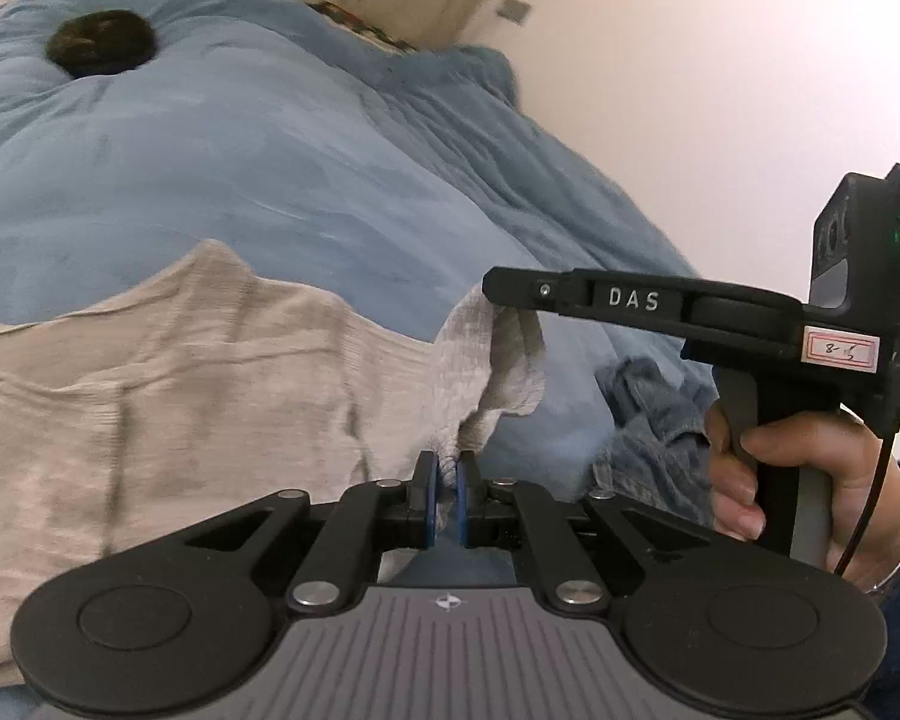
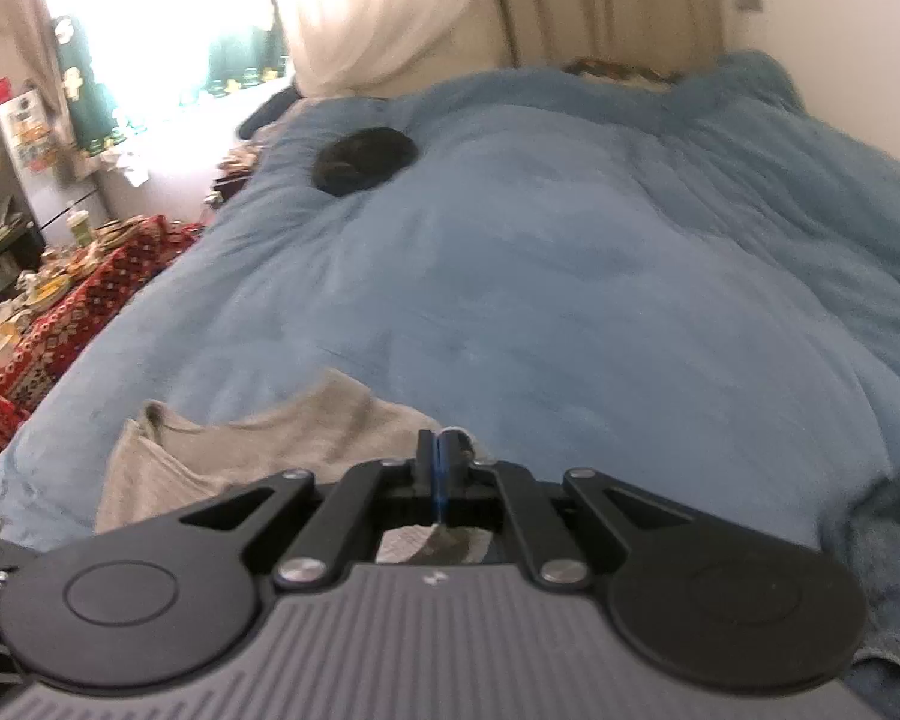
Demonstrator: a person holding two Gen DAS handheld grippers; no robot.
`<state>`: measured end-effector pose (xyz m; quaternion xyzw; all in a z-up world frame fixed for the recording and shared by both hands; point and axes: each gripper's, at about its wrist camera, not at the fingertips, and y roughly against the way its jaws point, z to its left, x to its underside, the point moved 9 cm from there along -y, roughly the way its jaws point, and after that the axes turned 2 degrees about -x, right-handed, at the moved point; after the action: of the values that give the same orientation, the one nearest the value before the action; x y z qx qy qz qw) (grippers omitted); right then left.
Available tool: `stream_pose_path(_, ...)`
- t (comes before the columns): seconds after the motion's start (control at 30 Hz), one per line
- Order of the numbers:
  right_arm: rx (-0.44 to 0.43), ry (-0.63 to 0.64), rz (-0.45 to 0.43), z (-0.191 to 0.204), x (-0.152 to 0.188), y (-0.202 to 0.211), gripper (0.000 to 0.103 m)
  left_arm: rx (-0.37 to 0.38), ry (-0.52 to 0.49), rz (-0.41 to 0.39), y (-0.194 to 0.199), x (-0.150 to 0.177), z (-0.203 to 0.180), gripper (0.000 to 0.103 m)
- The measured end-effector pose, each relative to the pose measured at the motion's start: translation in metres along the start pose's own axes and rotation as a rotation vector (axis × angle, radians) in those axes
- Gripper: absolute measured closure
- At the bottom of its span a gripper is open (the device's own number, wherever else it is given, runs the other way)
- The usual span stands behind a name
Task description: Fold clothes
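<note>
1. A bed with a blue duvet [image 2: 570, 252] fills the room's middle.
2. Cream curtains [image 2: 450, 6] hang behind it, beside a bright, overexposed window [image 2: 150, 18].
3. A plain pale wall [image 1: 720, 90] carries a switch plate [image 1: 515, 9].
4. A red patterned cloth [image 2: 66, 306] covers cluttered furniture on the left.

The blue bed [image 2: 570, 276] has lots of free room from 11 to 2 o'clock. A dark round lump [image 2: 363, 159] sits far off at 11 o'clock. The wall [image 2: 858, 30] blocks the way at 2 o'clock. A crowded red table [image 2: 60, 312] stands at 9 o'clock, beside the bed.
</note>
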<state>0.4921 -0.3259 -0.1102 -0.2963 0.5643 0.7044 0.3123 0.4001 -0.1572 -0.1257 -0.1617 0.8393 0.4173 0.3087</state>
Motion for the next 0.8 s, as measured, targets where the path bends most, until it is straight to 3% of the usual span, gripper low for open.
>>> stream_pose_path(0.3,-0.112,0.145,0.038,0.123,-0.019,-0.048,0.103,-0.039,0.17,-0.074,0.05,0.007,0.079,0.097)
stream_pose_path(0.6,-0.281,0.24,0.138,0.239,0.017,-0.108,0.101,-0.099,0.317,-0.087,0.075,0.041,0.14,0.097)
stream_pose_path(0.67,-0.283,0.236,0.156,0.246,0.024,-0.117,0.087,-0.112,0.336,-0.076,0.075,0.045,0.149,0.096)
stream_pose_path(0.8,-0.303,0.194,0.163,0.24,0.026,-0.117,0.075,-0.136,0.342,-0.066,0.08,0.05,0.165,0.095)
